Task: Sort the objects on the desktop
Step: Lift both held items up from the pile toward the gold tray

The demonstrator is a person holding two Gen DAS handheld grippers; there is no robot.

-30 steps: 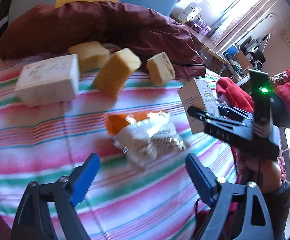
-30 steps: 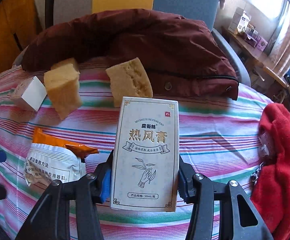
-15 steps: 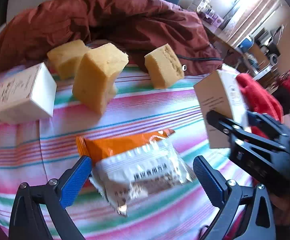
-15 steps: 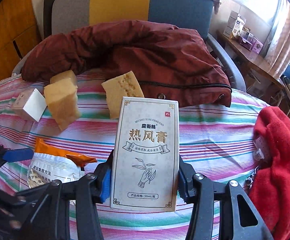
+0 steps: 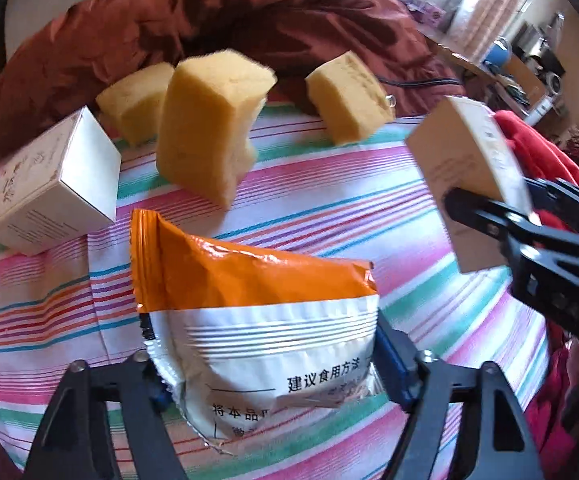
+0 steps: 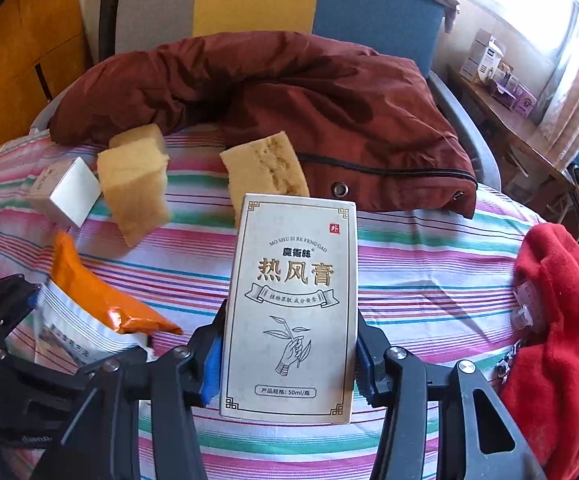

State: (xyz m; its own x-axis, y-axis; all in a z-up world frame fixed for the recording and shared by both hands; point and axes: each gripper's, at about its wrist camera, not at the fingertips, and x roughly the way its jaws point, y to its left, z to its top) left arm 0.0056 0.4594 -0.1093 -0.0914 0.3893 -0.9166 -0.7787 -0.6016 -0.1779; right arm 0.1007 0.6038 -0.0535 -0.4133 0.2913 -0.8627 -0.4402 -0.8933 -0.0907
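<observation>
The left gripper (image 5: 273,376) was closing on the snack packet (image 5: 257,320), its blue pads at the packet's two side edges, which lay on the striped cloth (image 5: 329,208). The right gripper (image 6: 289,360) held the tall box (image 6: 293,304) upright, pads pressed on both long sides, lifted above the cloth. Beyond the packet stood three sponges (image 5: 209,128) in a loose row, with a small white box (image 5: 53,184) to their left, just beside the nearest sponge. A brown jacket (image 6: 269,96) closed off the far edge; a red cloth (image 6: 561,340) crowded the right edge. Bare striped cloth lay open between the tall box and the red cloth.
</observation>
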